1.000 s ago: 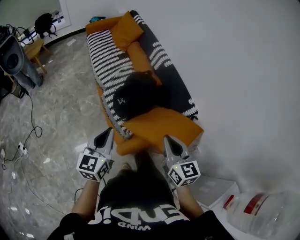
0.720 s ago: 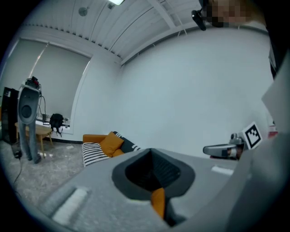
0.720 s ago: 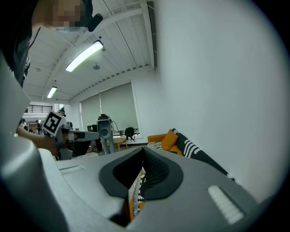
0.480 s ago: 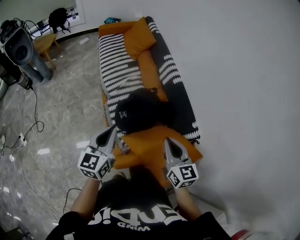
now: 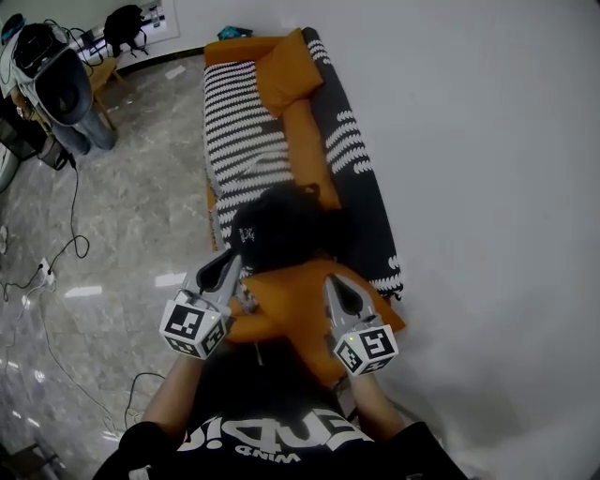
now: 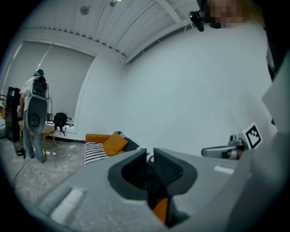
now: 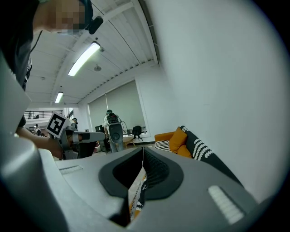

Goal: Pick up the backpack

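Observation:
The black backpack (image 5: pixel 281 225) lies on an orange sofa (image 5: pixel 309 141) with a black-and-white striped cover, near its close end. My left gripper (image 5: pixel 231 261) reaches over the sofa's near armrest (image 5: pixel 291 295), its tip just short of the backpack's lower left edge. Its jaws are opening; in the left gripper view (image 6: pixel 150 154) a narrow gap shows, with nothing pinched in it. My right gripper (image 5: pixel 330 283) hovers over the armrest to the right, a little short of the backpack. In the right gripper view (image 7: pixel 143 152) its jaws meet, holding nothing.
The white wall (image 5: pixel 487 187) runs along the sofa's right side. Grey marble floor (image 5: pixel 131 216) lies to the left, with cables (image 5: pixel 66 253) trailing across it. A person with gear (image 5: pixel 61 89) stands far left by a small wooden table (image 5: pixel 98 70). A second black bag (image 5: pixel 127 23) sits by the far wall.
Both grippers and the person have moved forward to the sofa. The grippers went from short of the armrest to over it, and the left tip has come close to the backpack.

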Tool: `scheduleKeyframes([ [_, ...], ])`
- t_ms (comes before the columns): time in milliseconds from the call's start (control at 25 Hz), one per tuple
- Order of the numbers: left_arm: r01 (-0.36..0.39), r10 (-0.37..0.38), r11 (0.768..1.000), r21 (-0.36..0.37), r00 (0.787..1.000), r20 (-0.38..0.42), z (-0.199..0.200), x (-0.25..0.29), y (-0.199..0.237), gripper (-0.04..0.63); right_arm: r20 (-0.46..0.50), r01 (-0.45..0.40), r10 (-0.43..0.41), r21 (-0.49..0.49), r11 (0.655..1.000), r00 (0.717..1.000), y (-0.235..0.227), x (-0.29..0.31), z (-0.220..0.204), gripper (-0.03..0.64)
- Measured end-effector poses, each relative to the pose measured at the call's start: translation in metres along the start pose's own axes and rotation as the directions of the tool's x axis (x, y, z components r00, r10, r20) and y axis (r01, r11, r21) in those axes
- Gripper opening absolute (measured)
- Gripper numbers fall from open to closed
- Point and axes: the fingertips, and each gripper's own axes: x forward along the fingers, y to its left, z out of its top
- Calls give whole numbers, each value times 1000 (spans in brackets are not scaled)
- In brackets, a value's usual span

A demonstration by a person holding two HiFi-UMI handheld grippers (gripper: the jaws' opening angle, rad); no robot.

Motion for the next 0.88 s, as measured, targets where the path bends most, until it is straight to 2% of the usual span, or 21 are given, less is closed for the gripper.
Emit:
scheduleKeyframes([
  [120,44,-44,999,-9,999,-14,1,14,9,130,-1,23,-23,7,1000,1000,-4,16,1,49],
  [200,72,-72,997,-1,997,-20,1,22,14,193,-3,43,-43,23,999,999,-8,26,-1,105],
  [280,99,-99,995,6,995,-27,1,32,19,243,-11,68,-68,37,997,998,-12,35,-4,192],
  [360,116,-116,993,7,992,-42,-2,43,26,274,-23,93,-92,48,995,996,-17,44,-9,224],
  [640,157,-155,987,17,982,-105,-24,99,46,296,-58,140,-135,89,986,989,-52,76,-30,229],
  [880,177,-170,984,23,968,-183,-68,161,72,301,-119,171,-158,106,980,980,-94,119,-72,233],
])
